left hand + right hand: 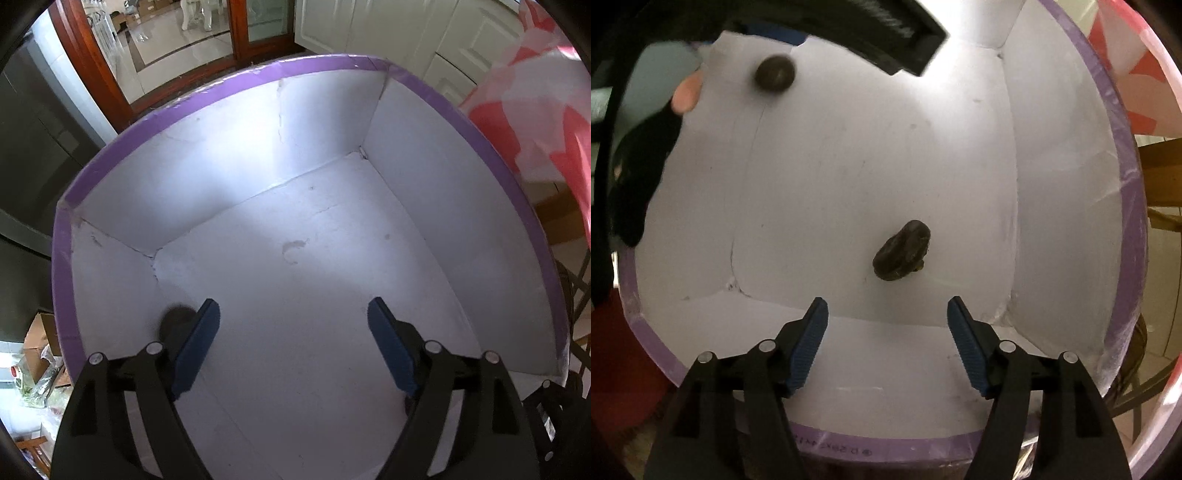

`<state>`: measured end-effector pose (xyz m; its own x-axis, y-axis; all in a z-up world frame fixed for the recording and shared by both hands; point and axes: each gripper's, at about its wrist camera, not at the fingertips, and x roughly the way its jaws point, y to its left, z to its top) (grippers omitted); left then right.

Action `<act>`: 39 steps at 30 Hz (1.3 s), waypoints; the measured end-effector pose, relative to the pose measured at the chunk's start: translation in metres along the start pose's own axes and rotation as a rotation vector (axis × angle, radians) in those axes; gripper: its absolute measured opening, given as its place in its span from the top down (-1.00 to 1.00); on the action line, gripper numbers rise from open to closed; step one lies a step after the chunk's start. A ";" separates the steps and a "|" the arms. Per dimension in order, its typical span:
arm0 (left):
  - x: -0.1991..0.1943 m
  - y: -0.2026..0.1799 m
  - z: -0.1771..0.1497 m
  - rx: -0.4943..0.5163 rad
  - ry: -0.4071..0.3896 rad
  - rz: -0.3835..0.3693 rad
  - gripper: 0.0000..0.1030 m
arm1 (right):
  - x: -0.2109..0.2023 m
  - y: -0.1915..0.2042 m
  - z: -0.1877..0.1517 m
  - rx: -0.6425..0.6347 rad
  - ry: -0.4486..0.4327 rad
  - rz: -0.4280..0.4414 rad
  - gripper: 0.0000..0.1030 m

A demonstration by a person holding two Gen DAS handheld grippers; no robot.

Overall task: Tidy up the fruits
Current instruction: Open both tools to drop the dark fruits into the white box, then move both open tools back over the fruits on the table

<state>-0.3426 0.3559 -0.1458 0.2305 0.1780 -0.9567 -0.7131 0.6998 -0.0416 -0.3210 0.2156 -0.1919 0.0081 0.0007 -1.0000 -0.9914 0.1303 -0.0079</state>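
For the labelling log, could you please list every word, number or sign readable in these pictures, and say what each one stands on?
One text only: a short line of small dark characters on the purple rim of the white box, at its near edge in the right wrist view. It appears upside down or mirrored and is too small and blurred to read.
Left wrist view: no text visible.

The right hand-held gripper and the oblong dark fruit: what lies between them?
Nothing: in the right wrist view only bare white box floor separates the open right hand-held gripper from the oblong dark fruit.
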 end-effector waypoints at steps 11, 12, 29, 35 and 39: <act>-0.117 -0.001 0.032 -0.079 -0.370 -0.004 -0.62 | -0.102 -0.011 -0.026 0.047 -0.392 -0.010 -0.37; -0.135 -0.009 0.036 -0.063 -0.435 0.000 -0.67 | -0.124 -0.017 -0.035 0.062 -0.474 -0.001 -0.39; -0.227 -0.400 0.038 0.520 -0.644 -0.483 -0.97 | -0.274 -0.246 -0.336 0.909 -1.072 -0.506 -0.69; -0.175 -0.541 0.063 0.530 -0.561 -0.518 -0.97 | -0.229 -0.385 -0.426 1.256 -0.951 -0.494 -0.68; -0.154 -0.600 0.076 0.513 -0.552 -0.510 -0.97 | -0.211 -0.442 -0.464 1.472 -0.956 -0.363 -0.69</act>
<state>0.0999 -0.0386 0.0486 0.8159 -0.0243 -0.5776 -0.0859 0.9829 -0.1627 0.0548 -0.3025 0.0214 0.7719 0.2197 -0.5966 -0.0071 0.9413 0.3374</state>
